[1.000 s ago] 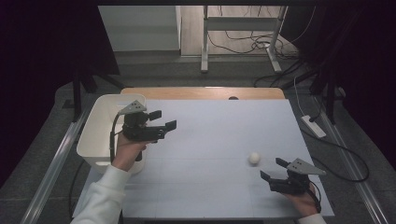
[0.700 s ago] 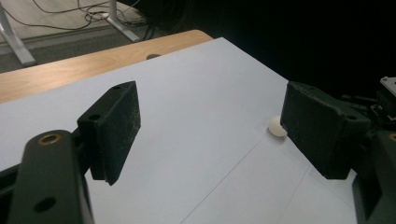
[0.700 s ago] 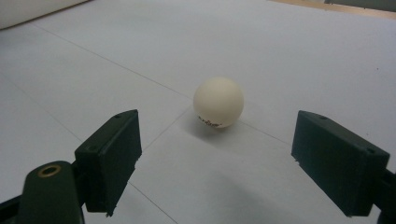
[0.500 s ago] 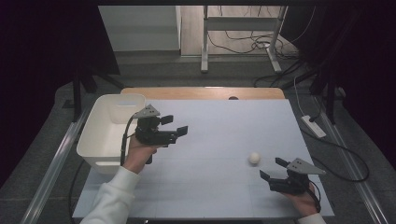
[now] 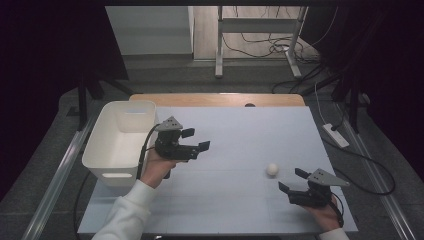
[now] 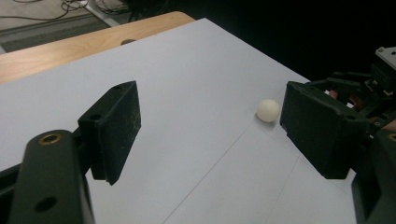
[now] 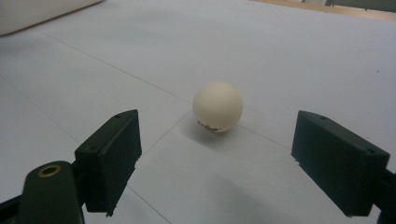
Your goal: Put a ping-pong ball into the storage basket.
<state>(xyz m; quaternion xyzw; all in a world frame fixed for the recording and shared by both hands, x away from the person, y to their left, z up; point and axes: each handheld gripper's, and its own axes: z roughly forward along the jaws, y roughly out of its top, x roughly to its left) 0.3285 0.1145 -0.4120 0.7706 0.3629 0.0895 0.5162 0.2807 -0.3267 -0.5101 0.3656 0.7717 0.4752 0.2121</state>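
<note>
A small cream ball [image 5: 272,169] rests on the pale table sheet [image 5: 240,135], right of centre. My right gripper [image 5: 292,179] lies low just in front of it, jaws open, with the ball [image 7: 218,106] a short way beyond the jaws and untouched. My left gripper [image 5: 196,139] hovers beside the white bin [image 5: 102,150], open and empty, its jaws aimed across the table. From there the ball [image 6: 268,110] sits far off, next to the other gripper [image 6: 373,88].
The white bin stands at the table's left edge and looks empty inside. A wooden strip [image 5: 215,99] runs along the far edge. A white power strip [image 5: 336,135] and cables lie on the floor to the right.
My left gripper has moved right, from over the bin's edge out above the table sheet, still open. The right gripper and the ball have stayed put.
</note>
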